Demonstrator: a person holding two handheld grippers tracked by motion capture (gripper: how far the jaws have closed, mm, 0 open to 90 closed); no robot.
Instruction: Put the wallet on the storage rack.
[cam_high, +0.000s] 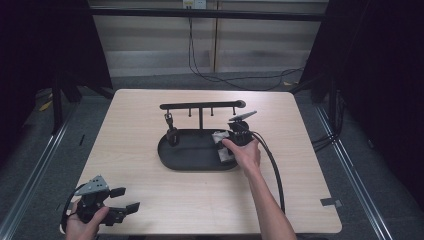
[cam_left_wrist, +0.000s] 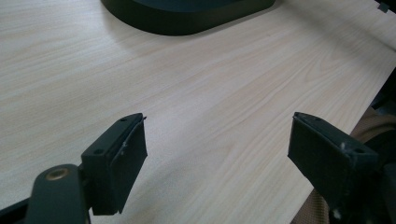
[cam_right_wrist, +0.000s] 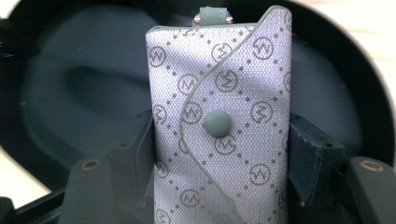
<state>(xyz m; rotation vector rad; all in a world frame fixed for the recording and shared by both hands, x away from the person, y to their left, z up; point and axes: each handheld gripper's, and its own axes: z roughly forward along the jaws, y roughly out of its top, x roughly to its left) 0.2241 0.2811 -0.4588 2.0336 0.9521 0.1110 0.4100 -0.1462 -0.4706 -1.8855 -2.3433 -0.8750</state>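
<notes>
Left gripper (cam_high: 124, 205), at seven o'clock near the table (cam_high: 150, 195) front edge: held low in the left hand (cam_high: 82, 222), jaws wide with nothing between them, bare wood ahead up to the tray (cam_high: 172, 159). Right gripper (cam_high: 227, 147), at three o'clock on the tray: hand (cam_high: 245, 152) reaching forward, forearm stretched across the table, jaws on both sides of a grey key pouch (cam_right_wrist: 219, 121) over the tray's right end. The pouch bears a repeated circled letter like "M" and a round snap.
</notes>
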